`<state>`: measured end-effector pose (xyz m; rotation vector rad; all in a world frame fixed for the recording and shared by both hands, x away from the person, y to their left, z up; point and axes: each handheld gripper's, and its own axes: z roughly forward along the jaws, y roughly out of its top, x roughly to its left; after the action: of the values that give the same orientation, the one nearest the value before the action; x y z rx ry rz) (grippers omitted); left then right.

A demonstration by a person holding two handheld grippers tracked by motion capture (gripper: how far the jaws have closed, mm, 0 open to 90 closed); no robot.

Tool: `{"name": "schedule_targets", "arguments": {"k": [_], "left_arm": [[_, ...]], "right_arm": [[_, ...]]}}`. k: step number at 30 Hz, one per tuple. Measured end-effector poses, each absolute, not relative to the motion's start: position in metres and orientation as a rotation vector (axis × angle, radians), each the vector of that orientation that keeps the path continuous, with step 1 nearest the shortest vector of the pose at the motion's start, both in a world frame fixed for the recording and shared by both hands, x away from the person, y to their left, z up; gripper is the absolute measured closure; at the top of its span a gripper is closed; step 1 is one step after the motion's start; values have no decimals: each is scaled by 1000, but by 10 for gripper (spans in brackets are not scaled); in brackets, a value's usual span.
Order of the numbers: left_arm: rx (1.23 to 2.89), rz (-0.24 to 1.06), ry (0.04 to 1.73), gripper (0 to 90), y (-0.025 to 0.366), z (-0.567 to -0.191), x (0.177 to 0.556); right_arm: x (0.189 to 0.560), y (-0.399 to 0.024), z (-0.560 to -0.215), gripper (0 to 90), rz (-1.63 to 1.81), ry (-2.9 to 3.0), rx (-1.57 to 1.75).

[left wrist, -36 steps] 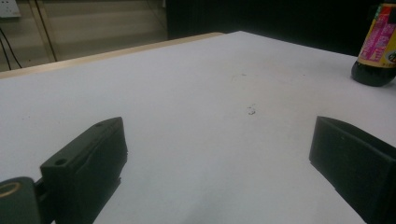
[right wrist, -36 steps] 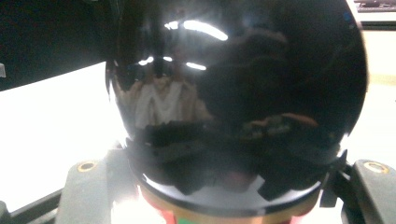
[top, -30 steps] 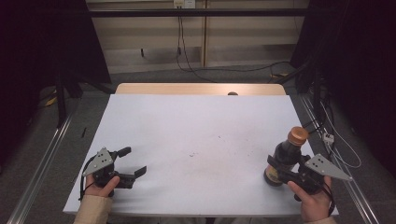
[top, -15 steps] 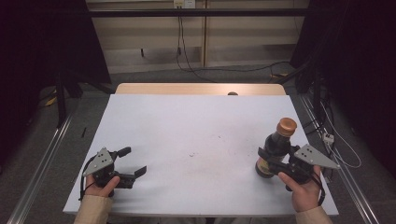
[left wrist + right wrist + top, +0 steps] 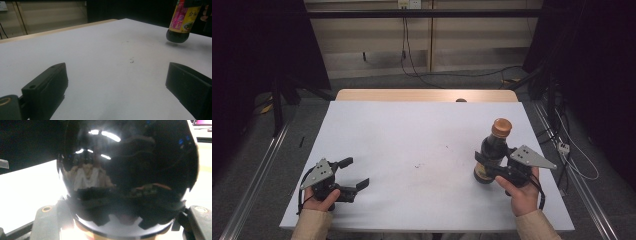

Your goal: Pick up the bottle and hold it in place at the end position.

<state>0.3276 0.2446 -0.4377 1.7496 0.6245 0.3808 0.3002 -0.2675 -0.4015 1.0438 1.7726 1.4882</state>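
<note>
Near the right edge of the white surface (image 5: 412, 150), a dark sauce bottle (image 5: 492, 150) is being carried just clear of it, pinched by the right gripper (image 5: 487, 167); a gentle set-down is probably being called for next. The left gripper (image 5: 354, 175) is being rested, fingers (image 5: 47, 87) spread. Cables are being trailed across the dim room's floor (image 5: 452, 80).

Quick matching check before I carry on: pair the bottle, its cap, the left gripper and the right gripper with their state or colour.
1 bottle
2 cap
3 left gripper
4 right gripper

a orange-brown
b fingers apart, nothing between them
c dark, yellow label, lifted just off the table
d closed on the bottle

Pairs: 1-c, 2-a, 3-b, 4-d
</note>
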Motion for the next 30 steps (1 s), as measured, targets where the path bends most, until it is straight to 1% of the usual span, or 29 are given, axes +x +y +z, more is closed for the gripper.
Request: {"name": "schedule_targets", "arguments": {"k": [30], "left_arm": [[1720, 365, 632, 39, 246, -439, 328]], "right_arm": [[342, -238, -399, 306, 1519, 1810, 1034]]}}
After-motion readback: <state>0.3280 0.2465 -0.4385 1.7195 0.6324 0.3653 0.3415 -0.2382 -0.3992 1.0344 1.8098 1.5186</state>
